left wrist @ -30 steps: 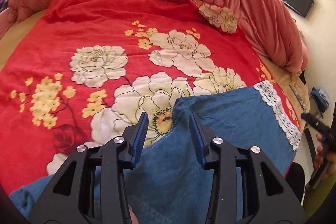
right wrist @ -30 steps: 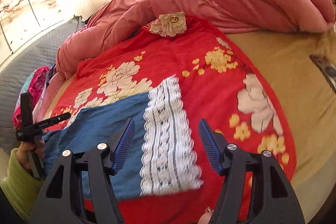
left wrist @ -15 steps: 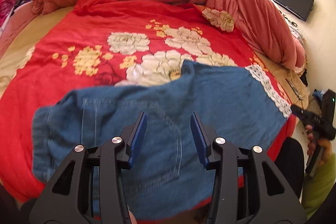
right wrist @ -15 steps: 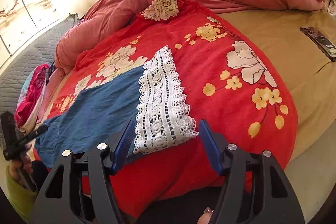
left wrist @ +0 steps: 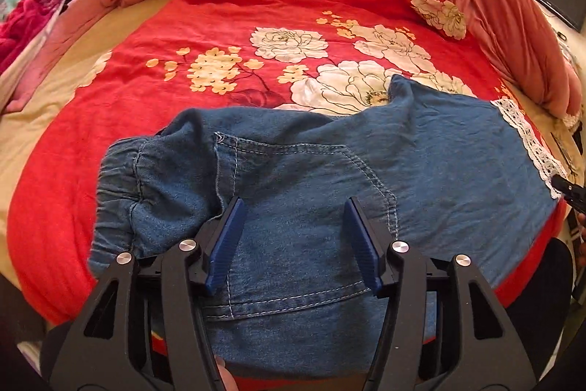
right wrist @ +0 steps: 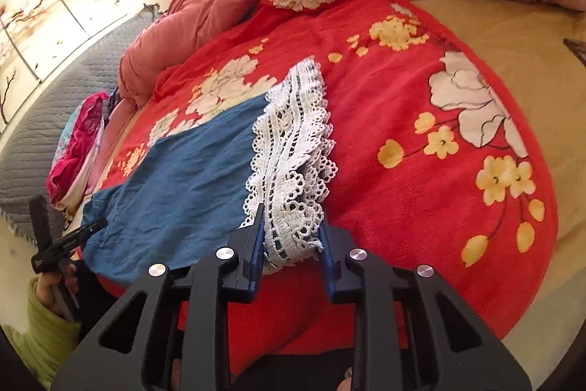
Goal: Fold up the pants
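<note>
Right gripper (right wrist: 291, 229) low over lace hem (right wrist: 293, 149)

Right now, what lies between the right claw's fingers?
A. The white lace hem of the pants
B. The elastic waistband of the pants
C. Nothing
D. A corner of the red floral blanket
A: in the right wrist view the right claw is closing with the white lace hem of the denim pants bunched between its blue fingers, above the red floral blanket.
</note>
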